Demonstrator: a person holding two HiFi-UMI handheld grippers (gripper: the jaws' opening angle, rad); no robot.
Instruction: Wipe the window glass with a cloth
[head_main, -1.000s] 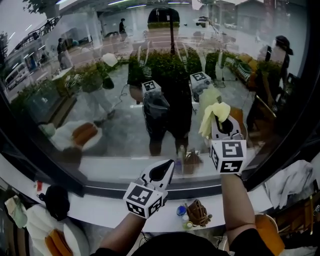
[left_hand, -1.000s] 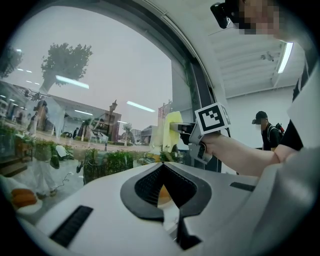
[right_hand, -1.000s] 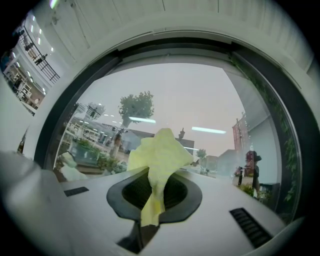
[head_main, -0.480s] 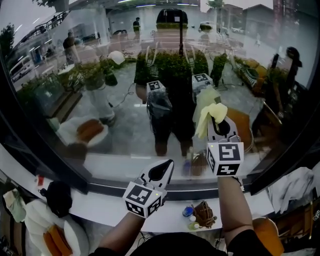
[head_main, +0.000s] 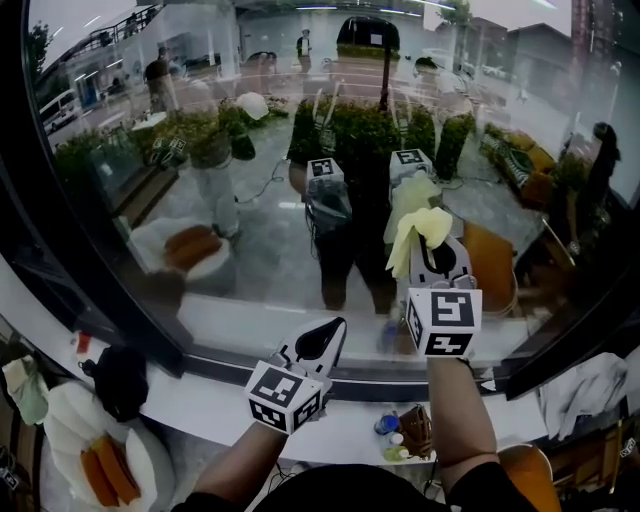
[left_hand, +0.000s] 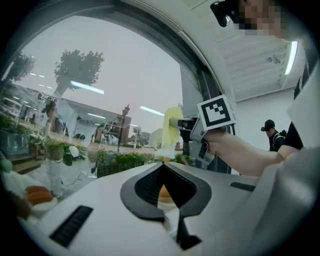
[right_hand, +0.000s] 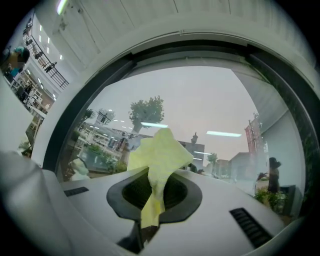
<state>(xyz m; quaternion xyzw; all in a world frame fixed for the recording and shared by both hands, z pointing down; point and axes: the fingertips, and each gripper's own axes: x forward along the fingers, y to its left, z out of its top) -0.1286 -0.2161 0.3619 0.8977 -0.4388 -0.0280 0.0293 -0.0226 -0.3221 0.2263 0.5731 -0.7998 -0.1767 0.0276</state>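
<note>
The window glass (head_main: 250, 200) fills the upper part of the head view and reflects me and both grippers. My right gripper (head_main: 432, 245) is raised close to the pane, shut on a yellow cloth (head_main: 418, 232) that bunches above its tip. In the right gripper view the cloth (right_hand: 157, 152) stands up out of the shut jaws against the glass (right_hand: 200, 110). My left gripper (head_main: 322, 342) sits lower, near the sill, shut with nothing in it. From the left gripper view the cloth (left_hand: 172, 127) and the right gripper show at the upper right, beside the glass (left_hand: 100, 100).
A white sill (head_main: 200, 400) runs under the dark window frame (head_main: 90, 290). A plate of sausages (head_main: 95, 470) and a black object (head_main: 120, 378) lie at the lower left. Small items (head_main: 405, 432) sit on the sill below my right arm. A white rag (head_main: 590, 385) lies at the right.
My head view has swung, so the window scene slid right. The right gripper with the cloth drifted slightly left. The left gripper has barely moved.
</note>
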